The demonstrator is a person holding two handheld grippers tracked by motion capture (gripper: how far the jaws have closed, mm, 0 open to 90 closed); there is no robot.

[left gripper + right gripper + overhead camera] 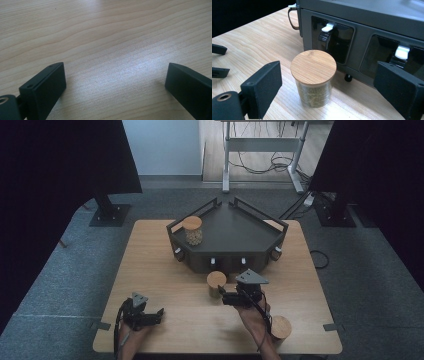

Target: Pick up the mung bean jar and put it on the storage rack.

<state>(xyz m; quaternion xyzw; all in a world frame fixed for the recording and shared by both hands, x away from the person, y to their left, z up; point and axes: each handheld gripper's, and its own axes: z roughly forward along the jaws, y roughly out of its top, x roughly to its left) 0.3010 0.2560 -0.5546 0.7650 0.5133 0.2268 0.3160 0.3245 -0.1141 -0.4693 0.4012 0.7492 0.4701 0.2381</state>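
Observation:
A glass jar [313,75] with a round wooden lid and greenish filling stands on the table [150,265] just in front of a dark grey rack [235,227]. My right gripper [328,67] is open, its two jaws wide apart on either side of the jar and a little short of it; in the high view the right gripper [223,295] sits just behind that jar [216,282]. Over bare wood at the front left, my left gripper [157,315] is open with nothing between its jaws [115,72].
A second lidded jar [192,230] stands on the rack's left side. A third jar [280,326] is near the front right edge, beside the person's right forearm. The rack's front face carries white latches [328,27]. Black stands and a desk frame lie beyond the table.

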